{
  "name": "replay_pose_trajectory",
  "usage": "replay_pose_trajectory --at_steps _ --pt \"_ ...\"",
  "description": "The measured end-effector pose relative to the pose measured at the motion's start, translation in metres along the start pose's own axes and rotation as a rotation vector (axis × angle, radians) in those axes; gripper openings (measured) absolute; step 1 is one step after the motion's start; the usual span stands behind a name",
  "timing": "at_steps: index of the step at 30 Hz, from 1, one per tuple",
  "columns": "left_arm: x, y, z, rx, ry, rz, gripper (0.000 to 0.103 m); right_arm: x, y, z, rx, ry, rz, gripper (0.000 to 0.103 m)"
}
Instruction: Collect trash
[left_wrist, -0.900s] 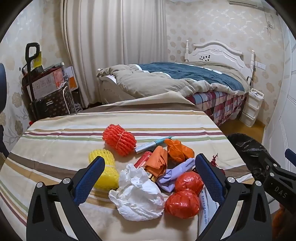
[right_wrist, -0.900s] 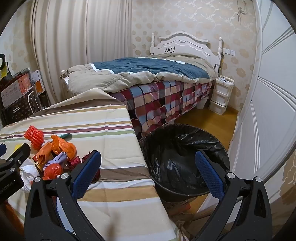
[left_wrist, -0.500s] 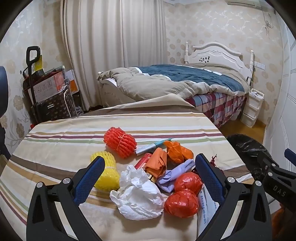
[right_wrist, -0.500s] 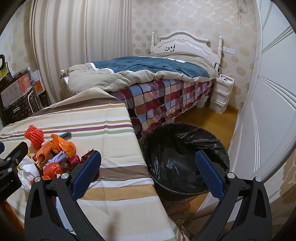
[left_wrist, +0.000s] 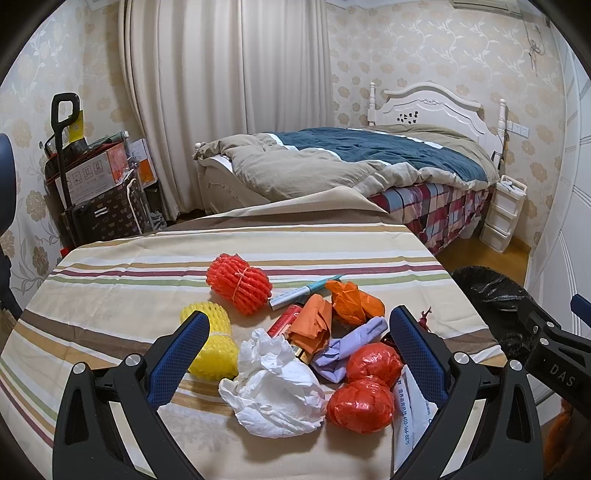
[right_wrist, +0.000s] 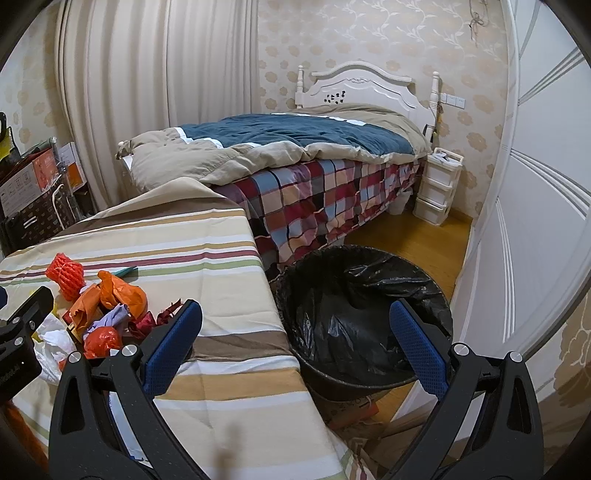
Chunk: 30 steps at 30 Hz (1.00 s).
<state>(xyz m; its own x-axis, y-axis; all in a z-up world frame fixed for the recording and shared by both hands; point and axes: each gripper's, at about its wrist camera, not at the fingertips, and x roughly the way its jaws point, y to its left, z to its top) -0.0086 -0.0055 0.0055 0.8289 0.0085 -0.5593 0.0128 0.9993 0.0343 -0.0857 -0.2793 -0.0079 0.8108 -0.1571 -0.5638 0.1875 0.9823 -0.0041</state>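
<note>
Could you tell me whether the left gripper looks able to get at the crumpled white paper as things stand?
Probably yes. The left gripper is open and empty, and the crumpled white paper lies between its fingers, uncovered on top. The red balls crowd one side.

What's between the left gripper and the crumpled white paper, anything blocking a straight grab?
Nothing visible. The left gripper is open and empty, and the crumpled white paper lies right in front of it. Close neighbours could get caught: the yellow foam net on one side, the red balls on the other.
</note>
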Motion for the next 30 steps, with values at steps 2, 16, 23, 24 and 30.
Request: replay_pose_trajectory --at_steps 2,16,23,24,30 --pt "0.0001 0.0 -0.0002 0.0 0.0 0.001 0.097 0.0001 0.0 -0.0002 0.001 -0.001 -0.001 0.099" --pt "0.0017 0.0003 -0.0006 -0.002 0.005 0.001 0.097 0.0004 -0.0014 -0.0008 0.0 0.001 0.001 0.099" --pt "0.0017 0.0004 -0.0004 -0.002 0.006 0.0 0.097 0.0011 -0.0012 -0.0011 0.001 0.001 0.0 0.099" --pt "0.0017 0.0003 -0.0005 -0.002 0.006 0.001 0.097 0.0011 -0.0015 -0.001 0.001 0.0 0.0 0.099" --pt "0.0019 0.0002 -0.0007 -0.001 0.006 0.001 0.097 0.0006 -0.0022 -0.0009 0.001 0.003 -0.001 0.099"
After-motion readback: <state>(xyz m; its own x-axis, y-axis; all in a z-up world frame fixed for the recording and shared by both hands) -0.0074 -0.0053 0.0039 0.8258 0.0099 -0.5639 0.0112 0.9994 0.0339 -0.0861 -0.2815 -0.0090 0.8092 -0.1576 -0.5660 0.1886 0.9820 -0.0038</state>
